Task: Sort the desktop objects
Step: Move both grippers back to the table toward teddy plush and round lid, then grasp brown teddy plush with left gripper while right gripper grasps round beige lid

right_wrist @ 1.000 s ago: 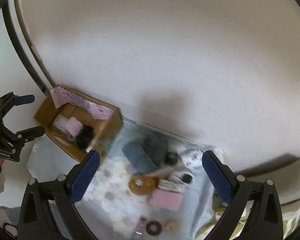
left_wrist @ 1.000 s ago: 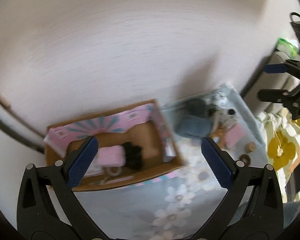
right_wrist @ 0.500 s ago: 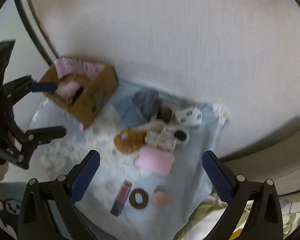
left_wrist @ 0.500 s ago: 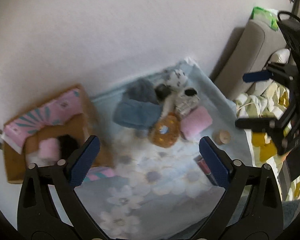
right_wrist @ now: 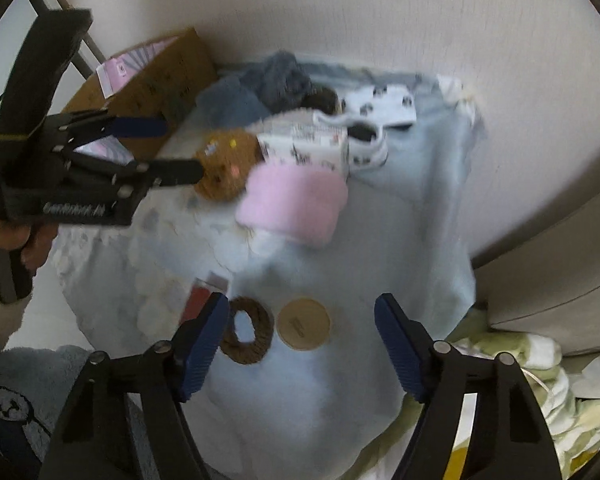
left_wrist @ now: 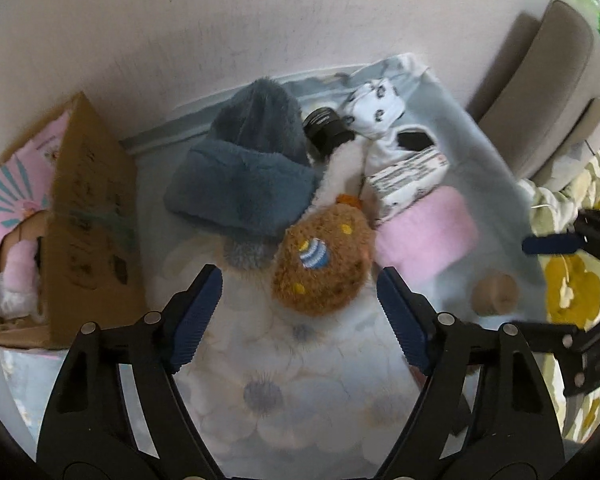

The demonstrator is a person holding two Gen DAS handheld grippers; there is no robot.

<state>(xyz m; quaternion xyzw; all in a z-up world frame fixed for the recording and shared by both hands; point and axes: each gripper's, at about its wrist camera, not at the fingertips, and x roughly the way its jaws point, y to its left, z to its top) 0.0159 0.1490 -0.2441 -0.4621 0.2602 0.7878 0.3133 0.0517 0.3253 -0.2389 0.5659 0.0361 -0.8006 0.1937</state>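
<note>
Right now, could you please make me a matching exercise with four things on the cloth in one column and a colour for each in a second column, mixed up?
Things:
1. fuzzy hat
2. round cookie-like plush
3. soft rolled item beside the plush
4. flat wooden disc

Colours:
A. pink
B. light tan
C. grey-blue
D. brown with small yellow dots

Right pairs: 1-C, 2-D, 3-A, 4-B.
</note>
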